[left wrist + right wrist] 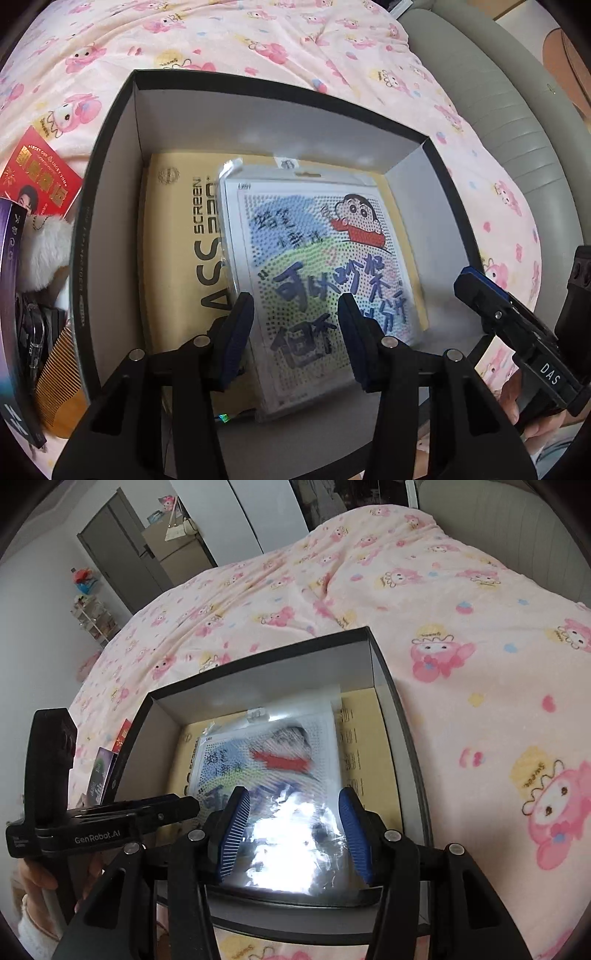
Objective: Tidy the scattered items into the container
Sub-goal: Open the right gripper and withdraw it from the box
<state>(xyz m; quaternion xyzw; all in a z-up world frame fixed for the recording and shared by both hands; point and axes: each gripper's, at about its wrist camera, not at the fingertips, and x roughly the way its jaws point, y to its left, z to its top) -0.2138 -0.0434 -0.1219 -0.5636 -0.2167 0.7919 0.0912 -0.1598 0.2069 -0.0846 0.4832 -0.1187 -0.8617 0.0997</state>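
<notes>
A: Taking the box (110, 155) as the landmark and reading from its left, what is seen outside it?

B: In the left wrist view, a red card (37, 184), a purple booklet (11, 295), a white fluffy charm (44, 251), some dark items that cannot be made out, and an amber comb (59, 380) are seen lying on the bed just beside the box's left wall. They are not yet put away.

A: And inside the box?

B: A yellow screen-protector pack (177, 258) is laid flat on the floor of the box, and a clear-wrapped cartoon bead board (314, 266) rests on top of it, slightly askew. The left claw (295, 332) is held spread above the board's near end; nothing is seen pinched between its blue pads. Further right, the right claw (295, 830) is likewise spread over the same board, with nothing gripped.

A: What could go wrong from here?

B: The shiny wrapper could be snagged by a pad if a claw is lifted carelessly, so the board might be dragged back out. The loose items left of the box could be nudged off the bed (258, 44) by the left claw's approach, and the comb, lying flat, might slip when pinched.

A: What is shown by one view only?

B: The scattered items are shown clearly only by the left wrist camera; in the right wrist view, merely slivers of the red card and booklet are seen. Strong glare on the wrapper, and the room's door (122, 561) beyond the bed, are shown only by the right wrist camera.
</notes>
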